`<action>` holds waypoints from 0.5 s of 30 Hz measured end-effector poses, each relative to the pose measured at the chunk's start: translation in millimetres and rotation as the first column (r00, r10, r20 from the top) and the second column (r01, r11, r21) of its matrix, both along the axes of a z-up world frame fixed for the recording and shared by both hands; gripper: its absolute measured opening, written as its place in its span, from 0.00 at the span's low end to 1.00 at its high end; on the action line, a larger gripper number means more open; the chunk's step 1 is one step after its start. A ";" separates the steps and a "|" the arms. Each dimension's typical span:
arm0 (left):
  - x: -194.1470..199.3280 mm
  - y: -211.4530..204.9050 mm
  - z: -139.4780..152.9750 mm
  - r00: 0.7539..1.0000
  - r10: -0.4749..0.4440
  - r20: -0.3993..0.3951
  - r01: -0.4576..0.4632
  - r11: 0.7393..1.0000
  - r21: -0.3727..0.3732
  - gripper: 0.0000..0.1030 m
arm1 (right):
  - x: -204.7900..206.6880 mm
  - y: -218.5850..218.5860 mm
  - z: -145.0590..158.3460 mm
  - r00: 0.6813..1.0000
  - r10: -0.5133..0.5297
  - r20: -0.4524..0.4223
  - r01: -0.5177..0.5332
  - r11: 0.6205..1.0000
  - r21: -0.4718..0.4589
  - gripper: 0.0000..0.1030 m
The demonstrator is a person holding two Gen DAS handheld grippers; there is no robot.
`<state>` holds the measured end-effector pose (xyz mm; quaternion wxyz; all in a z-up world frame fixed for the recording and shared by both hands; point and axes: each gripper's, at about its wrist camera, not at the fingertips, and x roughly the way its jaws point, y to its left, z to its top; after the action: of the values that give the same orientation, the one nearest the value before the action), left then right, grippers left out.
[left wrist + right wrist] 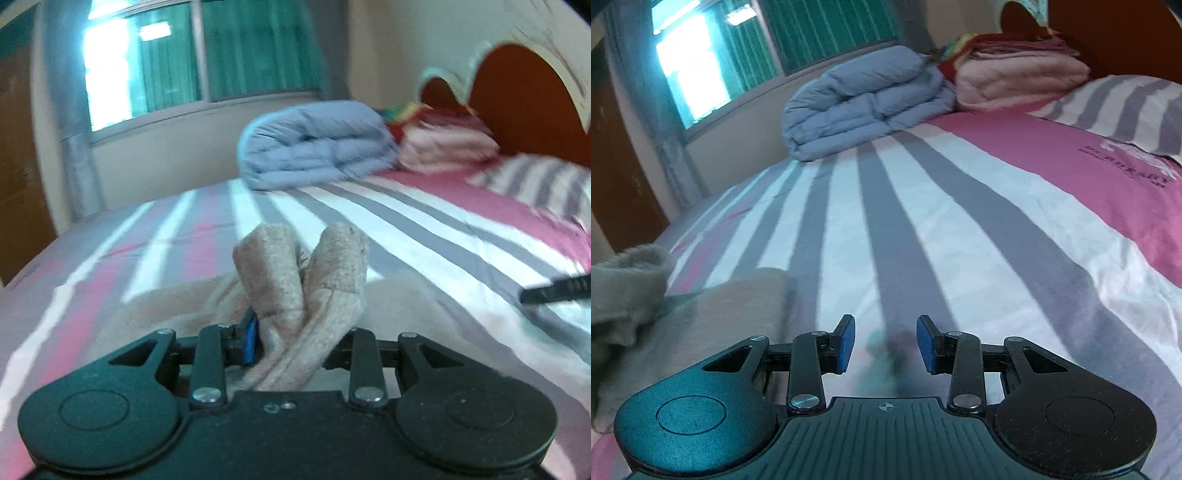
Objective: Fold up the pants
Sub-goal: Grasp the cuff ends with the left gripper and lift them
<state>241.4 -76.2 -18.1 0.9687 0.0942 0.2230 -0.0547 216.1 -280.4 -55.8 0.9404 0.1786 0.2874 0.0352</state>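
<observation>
The left tongs (295, 343) are clenching a bunched double thickness of the beige fleece pants (306, 280), with two rounded folds poking up past the jaws. The rest of the garment is lying low on the striped bed (424, 229), spreading to either side beneath the grip. The bite is looking thick and uneven, so one layer could be slipping free if the cloth gets pulled hard, and the fold would then be landing crooked. Fleece dragging on the sheet may also be rucking the layer beneath.

Moving rightward, the bed is offering wide open room: flat stripes are running ahead to the folded blue duvet (317, 144) and the pink stack of linen (443, 144) near the headboard (524, 96), both well apart from the pants. A striped pillow (535, 184) is sitting far right.

The right tongs (885, 343) are hanging released over bare sheet, jaws spread, holding nothing. In that view the pants (701, 317) are lying to the left, just beside the tongs. With only one side gripped, the free side may be sagging or twisting during a fold. The bed's left edge is curving away near the wall, so cloth carried that way could be sliding off.
</observation>
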 end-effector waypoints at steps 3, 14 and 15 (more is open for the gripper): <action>-5.3 -27.8 -17.2 0.999 -0.036 0.002 0.036 0.999 0.034 0.20 | 0.2 -12.1 -2.9 0.999 -0.029 -0.013 0.030 0.999 0.017 0.36; -16.2 -64.7 -44.2 0.996 -0.092 -0.002 0.091 0.987 0.132 0.20 | 2.1 -22.5 -5.5 0.999 -0.038 -0.036 0.039 0.998 0.048 0.36; -16.9 -65.7 -45.8 0.996 -0.090 0.000 0.089 0.986 0.140 0.20 | 2.4 -21.7 -6.3 0.999 -0.038 -0.039 0.040 0.998 0.046 0.36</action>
<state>224.5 -141.9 -63.9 0.9570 0.1718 0.2187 -0.0823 218.5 -302.1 -62.1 0.9308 0.2067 0.3008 0.0202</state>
